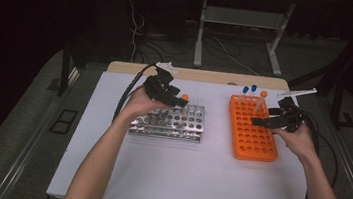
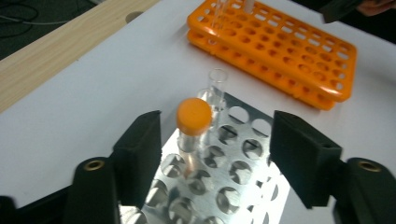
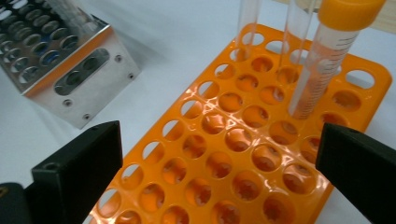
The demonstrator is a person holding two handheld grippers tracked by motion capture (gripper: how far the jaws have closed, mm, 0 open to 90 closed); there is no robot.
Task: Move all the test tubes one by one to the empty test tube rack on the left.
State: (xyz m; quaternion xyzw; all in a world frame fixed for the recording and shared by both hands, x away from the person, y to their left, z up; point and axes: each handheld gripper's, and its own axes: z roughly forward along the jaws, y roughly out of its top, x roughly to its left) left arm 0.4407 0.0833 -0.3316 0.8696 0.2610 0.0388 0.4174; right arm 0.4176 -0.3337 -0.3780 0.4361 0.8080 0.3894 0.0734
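my left gripper (image 2: 212, 154) fingers stand apart around the orange-capped tube (image 2: 192, 135) in the metal rack (image 2: 233, 186); right gripper (image 3: 219, 172) fingers apart too. the tube looks light, slick, brittle; i'd grip just under the cap.

Between the shiny metal tube rack (image 1: 169, 123) and the orange plastic tube rack (image 1: 253, 130) you have a bare strip of white tabletop (image 1: 176, 175), wider in front. The orange-capped tube (image 2: 191, 135) and a clear uncapped tube (image 2: 216, 91) block the metal rack's far corner
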